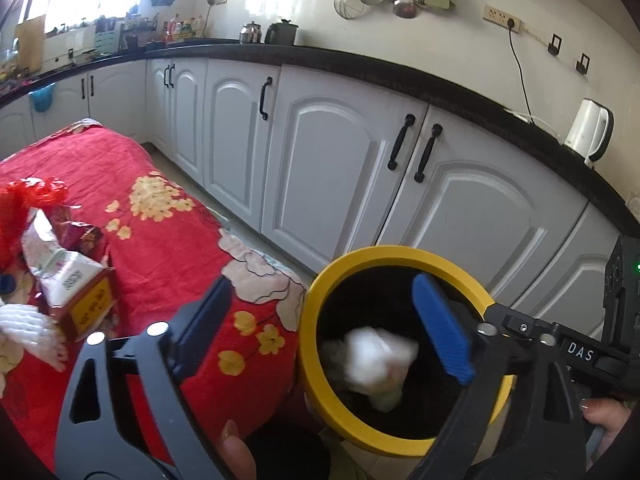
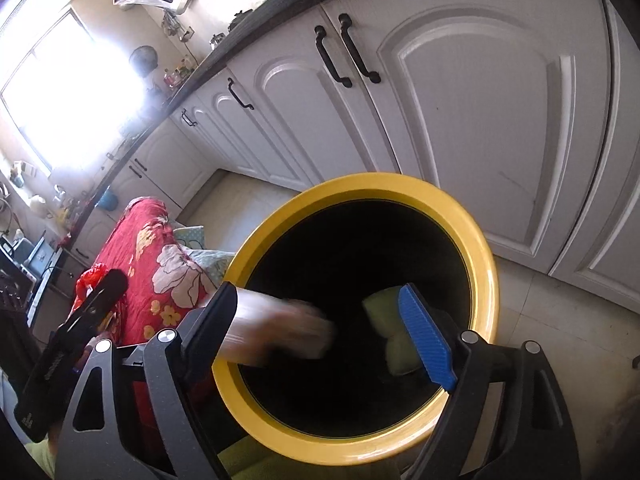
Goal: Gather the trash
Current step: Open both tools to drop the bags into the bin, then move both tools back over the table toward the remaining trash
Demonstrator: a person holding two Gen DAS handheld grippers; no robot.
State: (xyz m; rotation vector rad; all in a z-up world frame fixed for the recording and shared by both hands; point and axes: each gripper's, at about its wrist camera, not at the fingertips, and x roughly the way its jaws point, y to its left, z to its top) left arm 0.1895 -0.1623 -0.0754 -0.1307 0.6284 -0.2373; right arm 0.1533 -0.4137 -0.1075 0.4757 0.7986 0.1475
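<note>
Left wrist view: the left gripper (image 1: 320, 320), one finger black and one blue-padded, stands wide open and empty over the near rim of the round yellow-rimmed bin with a black interior (image 1: 308, 312). A blurred white crumpled wad (image 1: 376, 360) shows inside the bin, between the fingers and touching neither; its material cannot be made out. The bin's lower rim is hidden by the gripper frame. The right gripper's black body enters from the right edge, lettered "DAS"; its fingers are hidden. On the red floral-cloth-covered table (image 1: 168, 248), left of the bin, sit a brown cardboard box (image 1: 90, 304) with unreadable print, a white printed packet (image 1: 60, 268) and a red plastic bag (image 1: 28, 208), all cut off at the edge.

Right wrist view: the right gripper (image 2: 320, 316) is spread open above the same bin (image 2: 486, 280). A motion-blurred pale object (image 2: 280, 332) lies just beside the black finger; contact cannot be judged. A pale green soft piece (image 2: 382, 314) sits partly behind the blue finger.
</note>
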